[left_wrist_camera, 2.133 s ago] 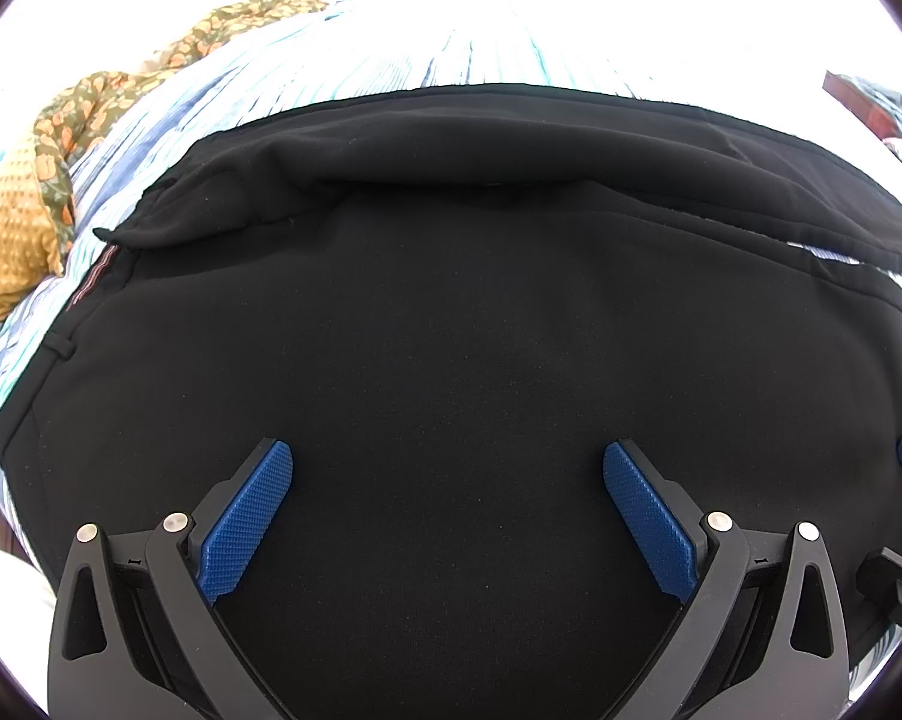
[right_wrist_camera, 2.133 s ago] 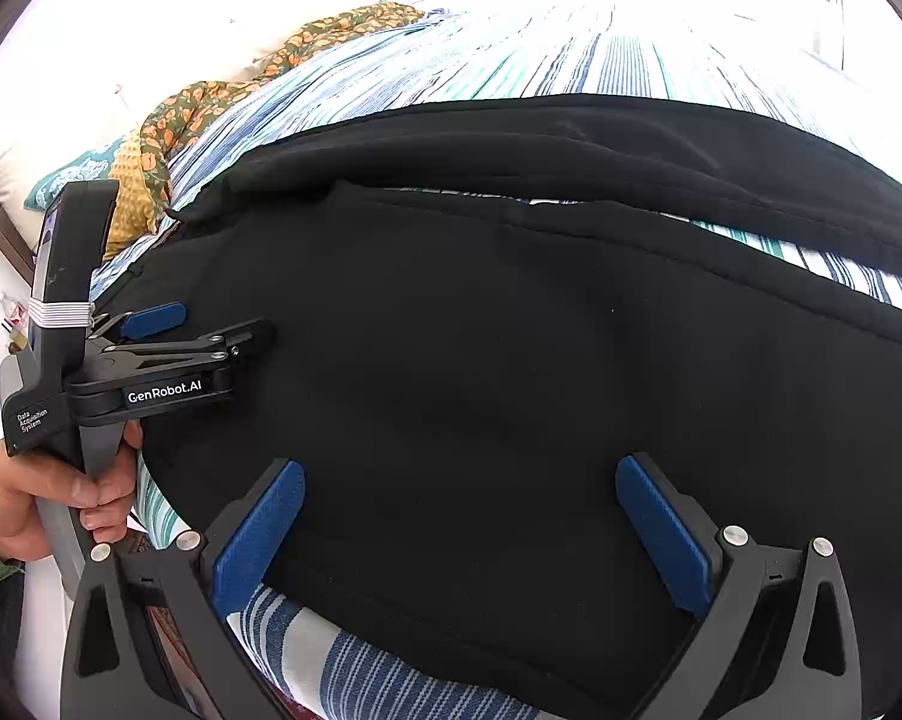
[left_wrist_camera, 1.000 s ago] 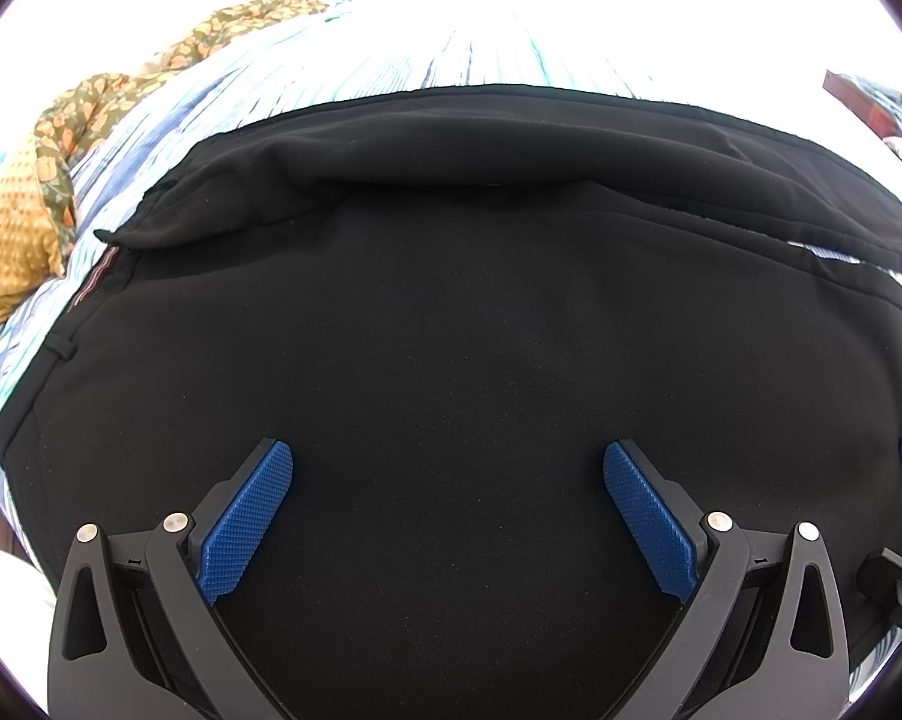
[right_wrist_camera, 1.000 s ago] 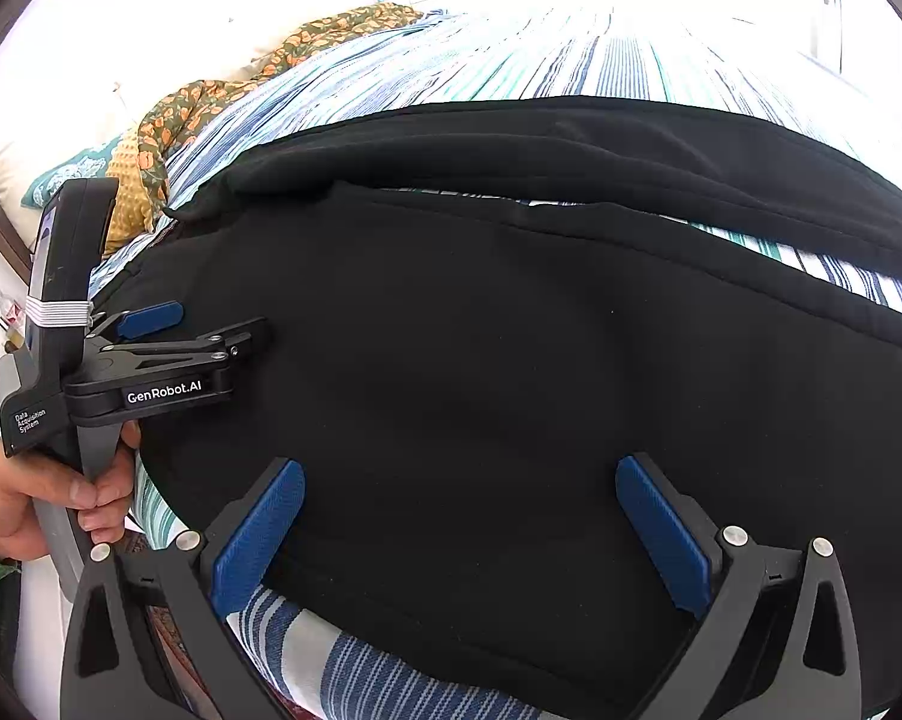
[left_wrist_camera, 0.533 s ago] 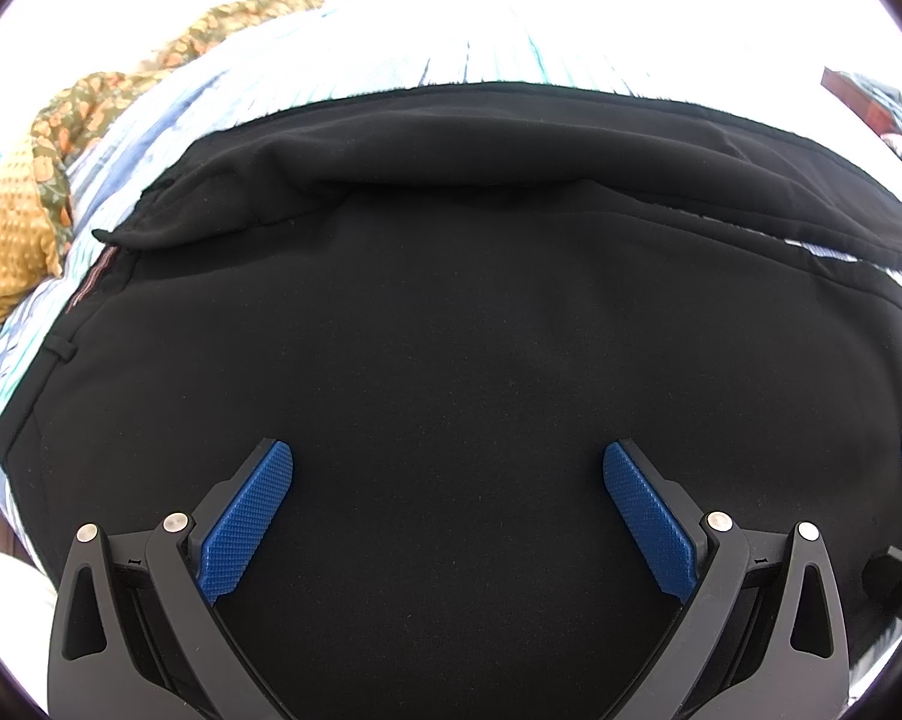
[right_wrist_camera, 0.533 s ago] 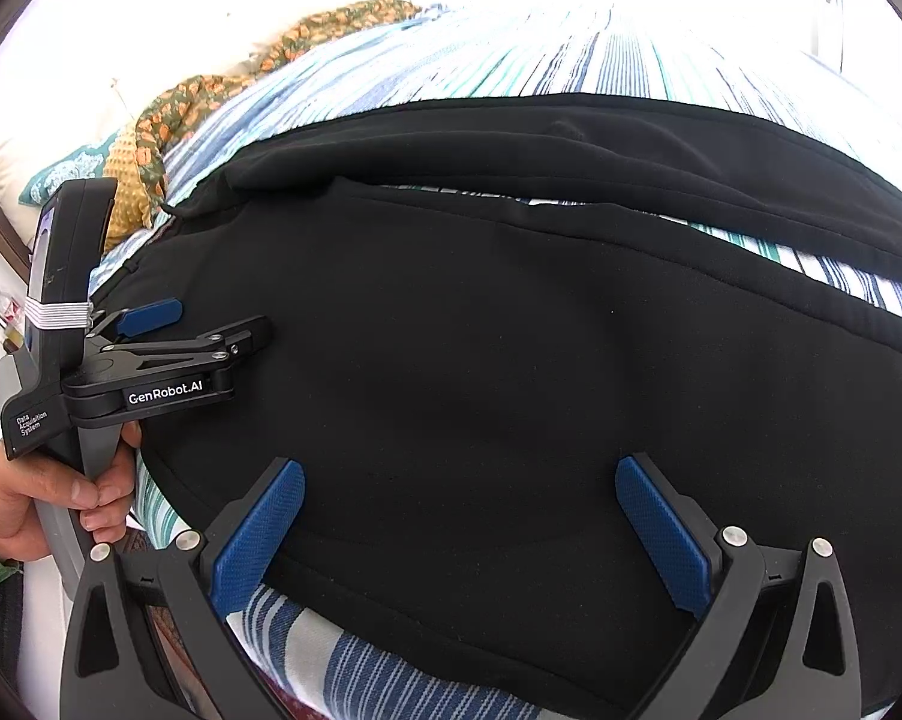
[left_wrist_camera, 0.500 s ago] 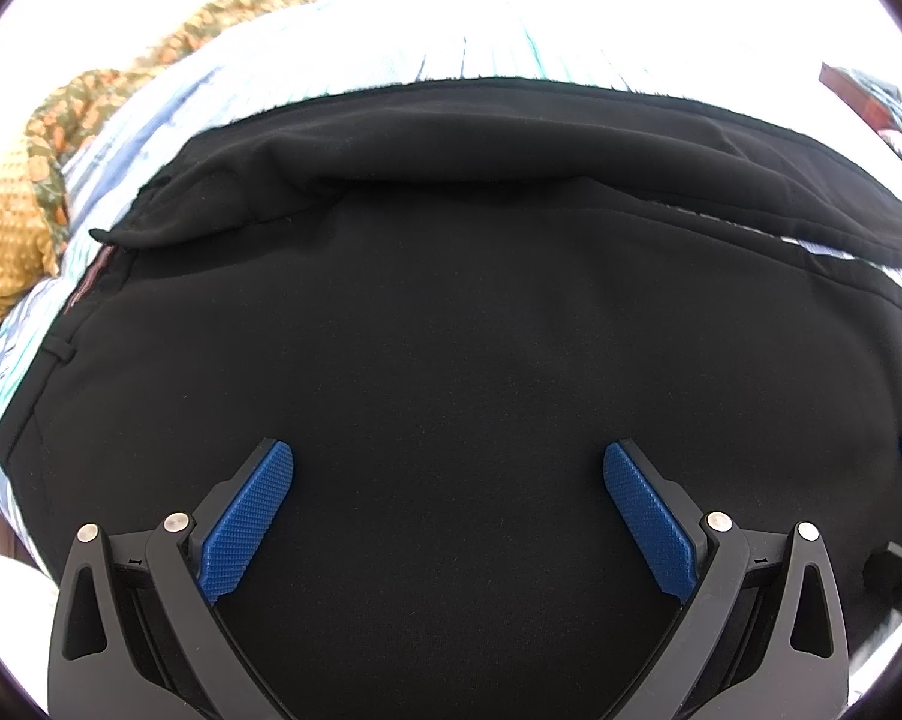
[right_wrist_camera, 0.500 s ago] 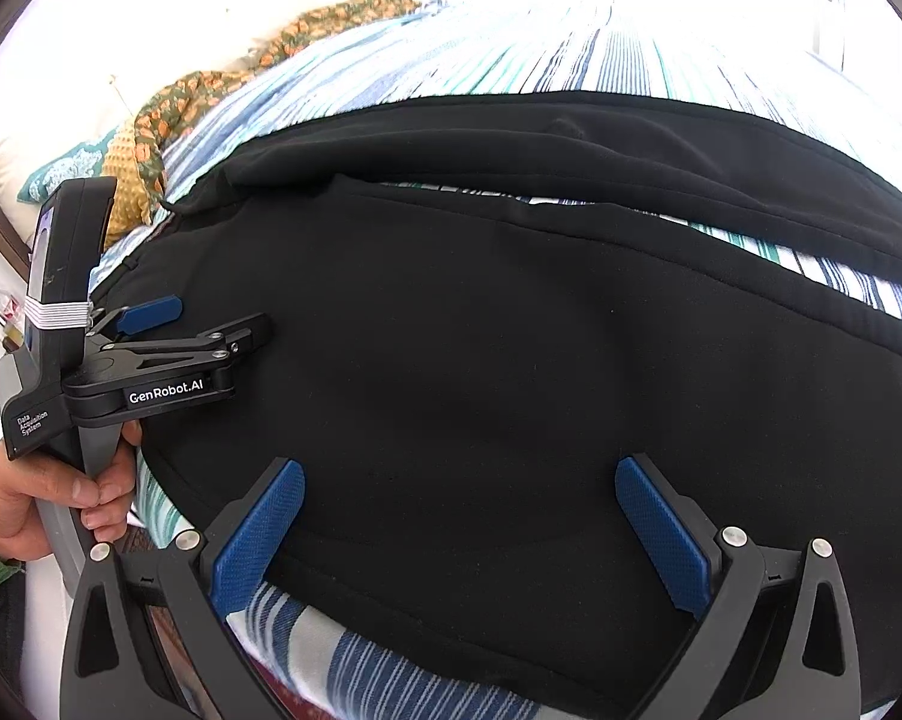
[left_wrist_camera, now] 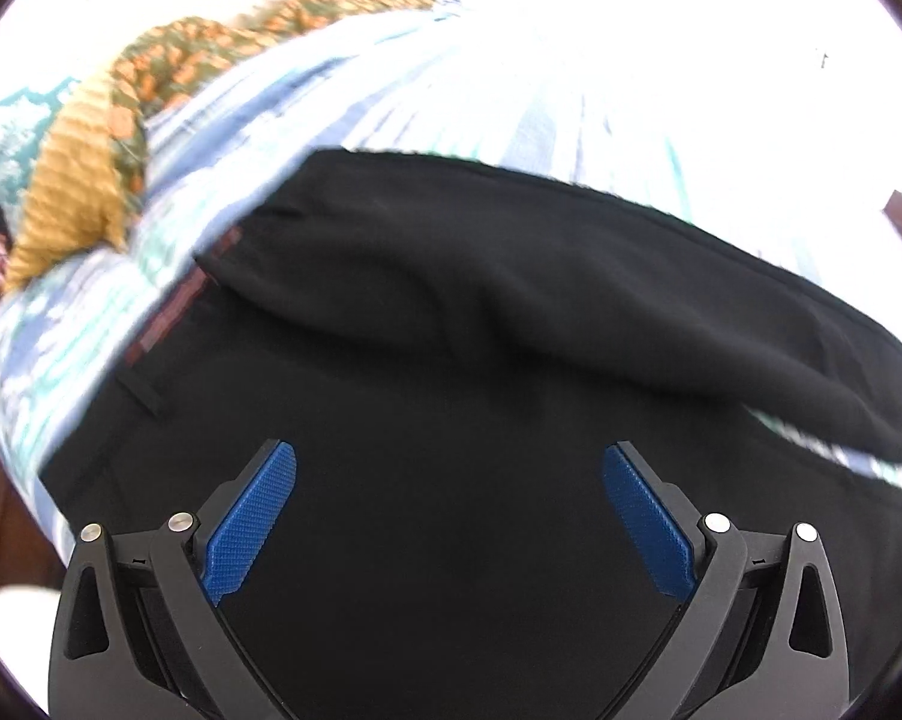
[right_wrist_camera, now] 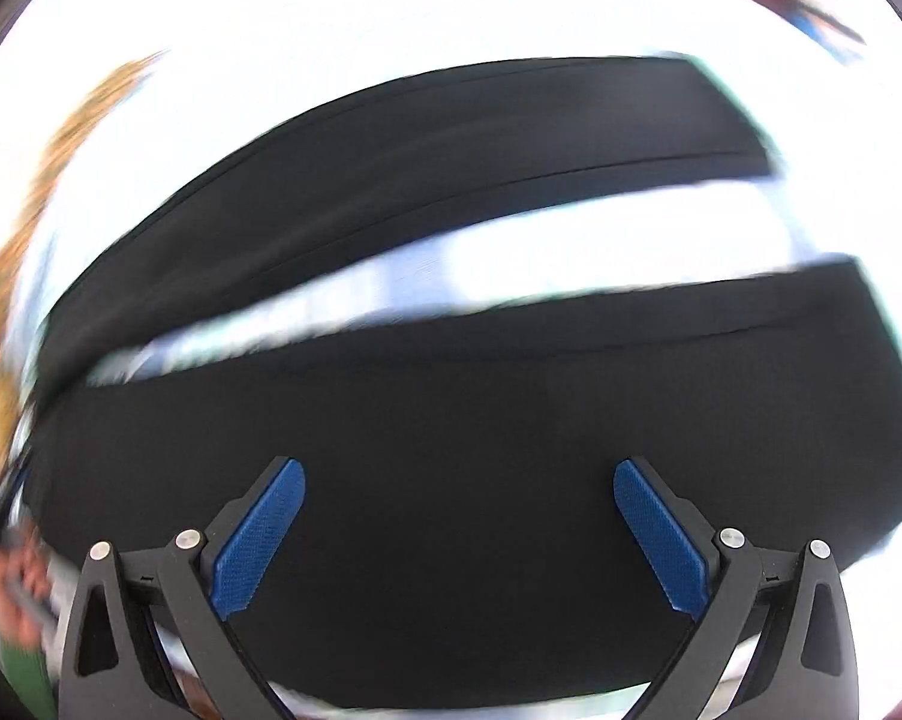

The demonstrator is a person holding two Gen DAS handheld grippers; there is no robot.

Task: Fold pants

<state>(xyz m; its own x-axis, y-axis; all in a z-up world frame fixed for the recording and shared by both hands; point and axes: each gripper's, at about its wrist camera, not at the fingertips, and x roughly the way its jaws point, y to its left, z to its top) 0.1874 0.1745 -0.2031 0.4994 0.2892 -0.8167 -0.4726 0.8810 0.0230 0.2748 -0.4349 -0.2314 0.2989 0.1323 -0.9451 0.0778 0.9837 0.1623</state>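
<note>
black soft-fabric pants [left_wrist_camera: 451,360] spread flat on blue-and-white striped bedsheet [left_wrist_camera: 391,96], directly beneath both grippers. left gripper [left_wrist_camera: 449,519] spread wide, holding nothing; right gripper [right_wrist_camera: 459,537] likewise. mustard floral cloth [left_wrist_camera: 91,162] far ahead-left.

Your right gripper [right_wrist_camera: 459,516] swings right fast: its view blurs, now showing both leg ends of the pants [right_wrist_camera: 451,420] split by sheet [right_wrist_camera: 511,258]. Your left gripper [left_wrist_camera: 449,498] pulls back and tilts, waistband [left_wrist_camera: 169,312] sliding inward, view slightly blurred.
</note>
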